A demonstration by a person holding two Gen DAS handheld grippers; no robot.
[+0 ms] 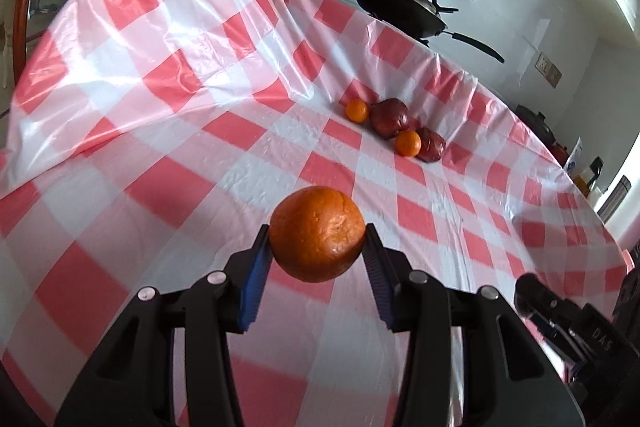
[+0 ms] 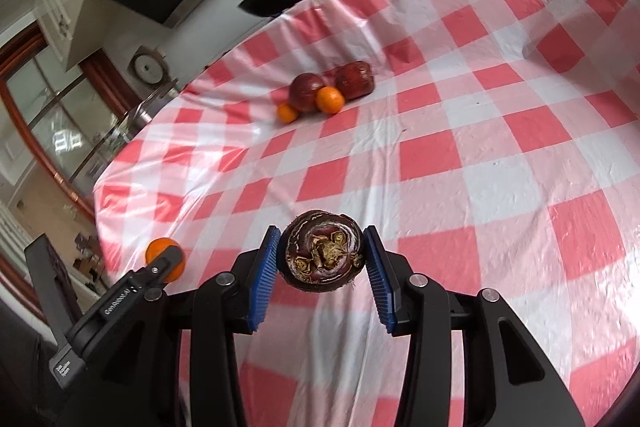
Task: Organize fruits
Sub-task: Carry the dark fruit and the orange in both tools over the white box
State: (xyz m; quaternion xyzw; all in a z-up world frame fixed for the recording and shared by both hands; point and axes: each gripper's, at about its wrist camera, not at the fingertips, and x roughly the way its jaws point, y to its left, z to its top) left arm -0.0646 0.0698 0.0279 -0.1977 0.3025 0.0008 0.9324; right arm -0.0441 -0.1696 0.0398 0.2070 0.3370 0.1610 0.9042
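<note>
There are three round orange citrus fruits: one large (image 1: 317, 234) at 6 o'clock, two small (image 1: 357, 110) (image 1: 408, 143) at 2 o'clock. There are three dark red wrinkled fruits: two (image 1: 389, 118) (image 1: 431, 145) at 2 o'clock among the small oranges, one (image 2: 323, 251) at 6 o'clock in the right wrist view. One black lidded frying pan (image 1: 400, 7) stands at 1 o'clock.

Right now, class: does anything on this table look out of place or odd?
The tablecloth is rumpled, bulging in a glossy hump at its far end. The four fruits there lie in a mixed huddle: oranges against dark red fruits.
</note>
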